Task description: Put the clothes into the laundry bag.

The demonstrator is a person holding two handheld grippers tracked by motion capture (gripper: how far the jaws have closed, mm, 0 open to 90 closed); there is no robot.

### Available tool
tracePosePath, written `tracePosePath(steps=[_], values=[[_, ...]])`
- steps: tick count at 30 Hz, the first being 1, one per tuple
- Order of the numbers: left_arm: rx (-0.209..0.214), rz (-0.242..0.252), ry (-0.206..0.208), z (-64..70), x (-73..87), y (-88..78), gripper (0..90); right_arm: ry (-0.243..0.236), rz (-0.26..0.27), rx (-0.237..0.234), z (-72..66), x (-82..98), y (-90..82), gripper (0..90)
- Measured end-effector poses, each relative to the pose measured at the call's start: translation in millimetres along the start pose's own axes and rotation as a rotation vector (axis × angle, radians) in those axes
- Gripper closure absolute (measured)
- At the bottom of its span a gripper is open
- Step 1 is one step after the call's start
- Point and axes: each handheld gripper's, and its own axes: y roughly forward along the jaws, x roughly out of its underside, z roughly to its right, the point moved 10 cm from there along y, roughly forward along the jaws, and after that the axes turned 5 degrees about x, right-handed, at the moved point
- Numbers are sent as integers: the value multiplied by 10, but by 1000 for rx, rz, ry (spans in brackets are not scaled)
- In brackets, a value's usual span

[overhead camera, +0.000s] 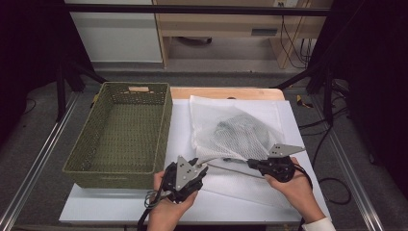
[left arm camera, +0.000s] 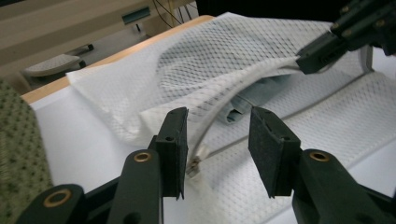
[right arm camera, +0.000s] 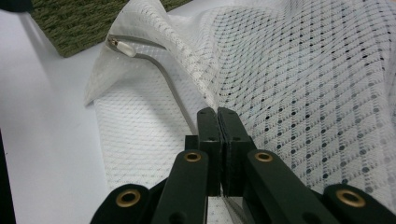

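**Mesh bag held by one edge as zipper pull hangs free**

My right gripper is clamped flat on the upper lip of the white mesh laundry bag, its jaws pressed together with the netting and zipper tape pinched between them. My left gripper stands with its jaws apart and nothing pressed between the pads; the small zipper pull dangles just ahead of them, close to the left pad but not caught. The bag spreads ahead of both grippers on the white sheet, a grey garment showing through its open mouth. The green woven basket sits off to the left gripper's outer side.

The risk, as I judge it, lies in that loose pull. It is small and swings on slack tape, so closing on it may pinch only mesh, and a tug then would drag the whole bag. If the right grip slips off the thin edge, the mouth goes limp and the zipper has nothing to run against.
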Motion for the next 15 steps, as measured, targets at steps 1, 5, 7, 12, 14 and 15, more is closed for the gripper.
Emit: tracePosePath(steps=[1, 5, 7, 12, 14, 15], values=[[-1, -10, -14, -11, 19, -11, 539, -2, -1, 2, 4, 2, 3, 891], [-21, -61, 9, 54, 184, 4, 505, -4, -4, 2, -8, 3, 20, 891], [-15, -95, 7, 92, 309, 61, 500, -8, -7, 0, -18, 6, 25, 890], [-26, -168, -16, 68, 552, 211, 496, -8, -9, -4, -16, 10, 32, 890], [-30, -202, -15, 40, 621, 277, 497, -4, -10, -4, -12, 11, 32, 891], [-28, -210, -23, 42, 641, 304, 497, -3, -10, -4, -9, 10, 35, 891]])
